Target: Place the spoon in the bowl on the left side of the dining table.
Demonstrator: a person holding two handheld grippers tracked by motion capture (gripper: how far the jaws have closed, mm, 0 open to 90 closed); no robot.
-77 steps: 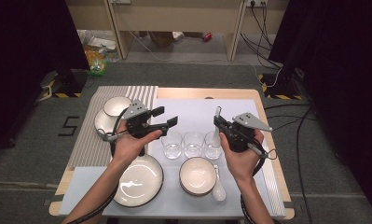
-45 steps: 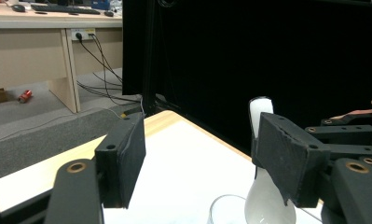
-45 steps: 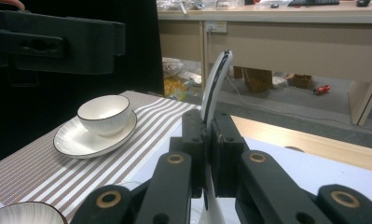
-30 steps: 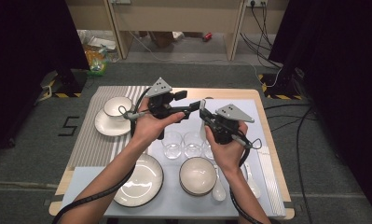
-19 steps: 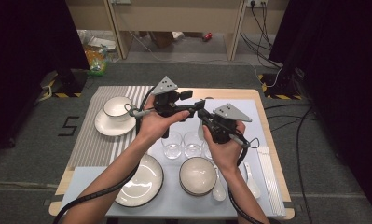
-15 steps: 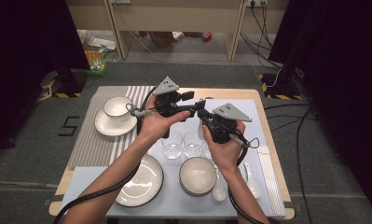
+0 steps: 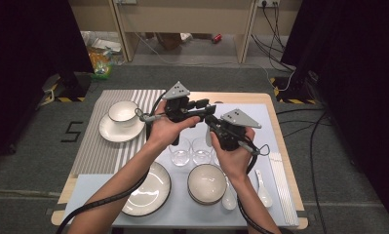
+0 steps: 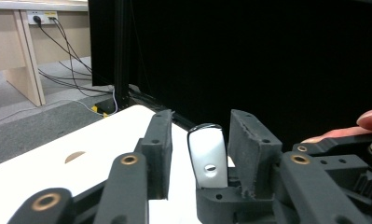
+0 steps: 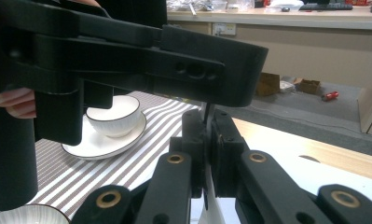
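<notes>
Left gripper (image 7: 202,108) fingers narrowed since earlier frame, just closing around spoon handle (image 8: 208,154), not yet pressing. Right gripper (image 9: 205,140) clamped on spoon edge, held above counter (image 7: 260,105). Handle end visible in left gripper view; cup (image 9: 113,115) behind in right gripper view.

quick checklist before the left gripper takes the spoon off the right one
1. Right gripper shut on the spoon: ok.
2. Spoon's handle up between the left gripper's jaws: ok.
3. Left pads pressing on the spoon: not ok. The jaws have just been closing, but gaps show on both sides.
4. Spoon centred in the left jaws: not ok, it sits nearer one jaw.
5. Clearance between the spoon's lower end and the glasses beneath: cannot tell.
</notes>
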